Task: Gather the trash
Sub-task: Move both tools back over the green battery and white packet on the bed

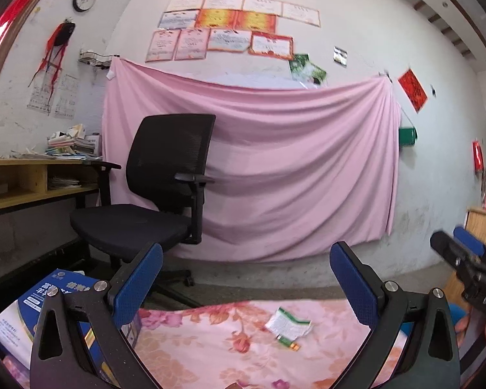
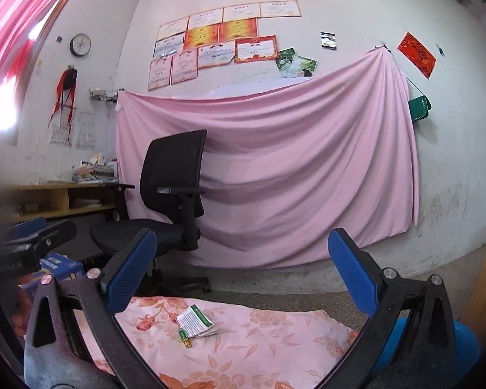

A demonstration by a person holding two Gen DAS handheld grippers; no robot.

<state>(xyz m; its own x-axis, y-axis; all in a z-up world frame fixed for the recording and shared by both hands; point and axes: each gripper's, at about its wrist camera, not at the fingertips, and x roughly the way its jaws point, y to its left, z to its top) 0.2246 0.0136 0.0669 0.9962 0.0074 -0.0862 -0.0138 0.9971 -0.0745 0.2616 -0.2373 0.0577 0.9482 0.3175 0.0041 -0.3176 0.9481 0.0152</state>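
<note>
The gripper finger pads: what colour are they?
Blue pads, textured, on black frames; clearest in the left wrist view.

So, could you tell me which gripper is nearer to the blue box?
Left. The left gripper has the blue box close by its left finger. The right gripper is farther away, and the box lies well off to its left, beyond the left gripper.

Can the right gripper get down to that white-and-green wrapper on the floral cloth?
Probably yes: the right gripper is open, and the wrapper lies flat on the floral cloth with nothing above it.
</note>
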